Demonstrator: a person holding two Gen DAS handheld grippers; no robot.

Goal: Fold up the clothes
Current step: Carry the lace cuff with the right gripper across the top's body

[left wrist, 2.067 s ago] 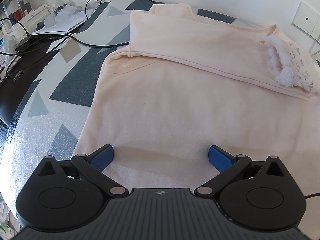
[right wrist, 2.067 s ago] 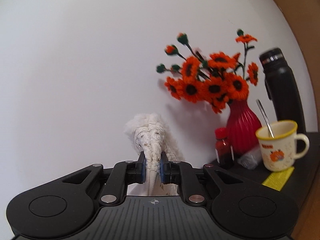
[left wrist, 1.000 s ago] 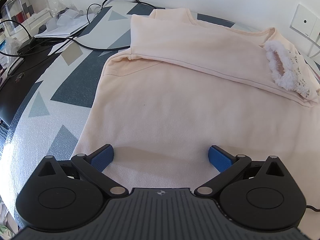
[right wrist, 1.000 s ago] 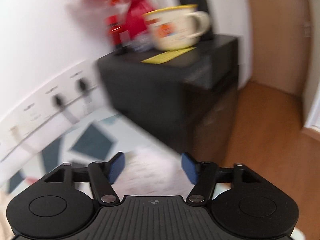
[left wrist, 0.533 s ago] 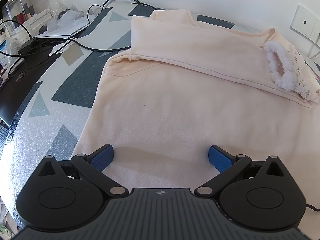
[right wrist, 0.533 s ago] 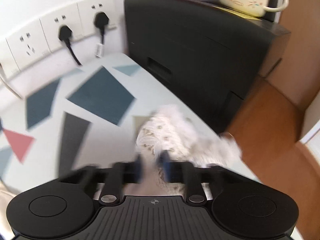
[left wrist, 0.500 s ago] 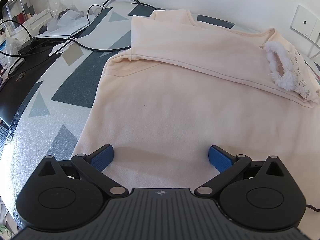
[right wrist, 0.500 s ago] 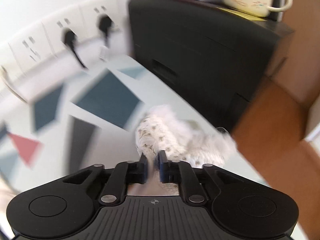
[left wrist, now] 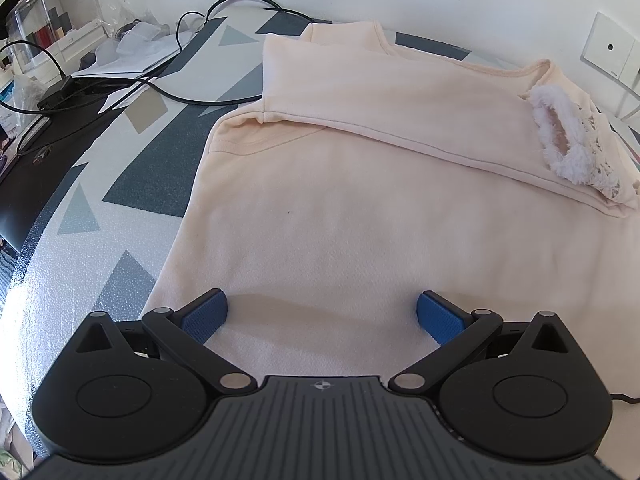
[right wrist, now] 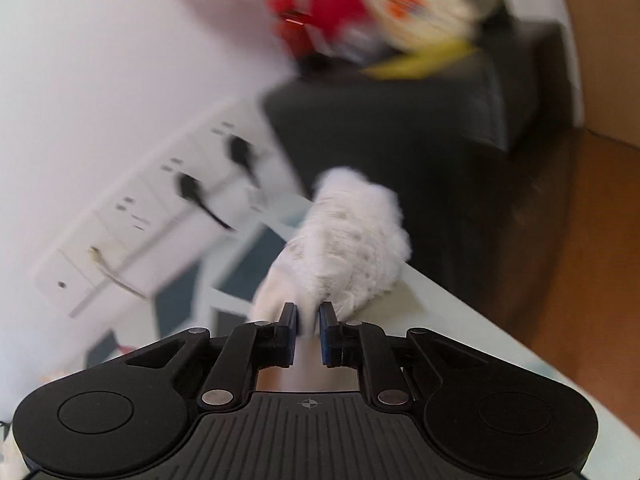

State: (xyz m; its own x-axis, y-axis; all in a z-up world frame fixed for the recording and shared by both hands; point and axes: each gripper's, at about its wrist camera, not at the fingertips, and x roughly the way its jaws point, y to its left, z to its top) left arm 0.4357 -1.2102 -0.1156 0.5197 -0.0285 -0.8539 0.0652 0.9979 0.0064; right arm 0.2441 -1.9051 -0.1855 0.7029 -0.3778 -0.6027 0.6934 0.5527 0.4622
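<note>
A pale peach sweater (left wrist: 360, 208) lies flat on a patterned table (left wrist: 120, 184). One sleeve (left wrist: 400, 100) is folded across its top, ending in a white fluffy cuff (left wrist: 568, 136) at the right. My left gripper (left wrist: 322, 312) is open and empty, low over the sweater's near hem. My right gripper (right wrist: 307, 328) is shut on the other white fluffy cuff (right wrist: 348, 248), held above the table's right edge; that view is blurred.
Black cables (left wrist: 192, 92), papers (left wrist: 124, 60) and a clear box (left wrist: 52, 20) crowd the far left. Wall sockets (right wrist: 168, 216) with plugs, a black cabinet (right wrist: 420, 128) with a red vase (right wrist: 328, 12) and mug (right wrist: 420, 4), and a wooden floor (right wrist: 580, 240) lie to the right.
My right gripper opened, dropped to the second fluffy cuff, shut on it and is lifting it, the view swinging upward. The left gripper and the sweater body stayed still.
</note>
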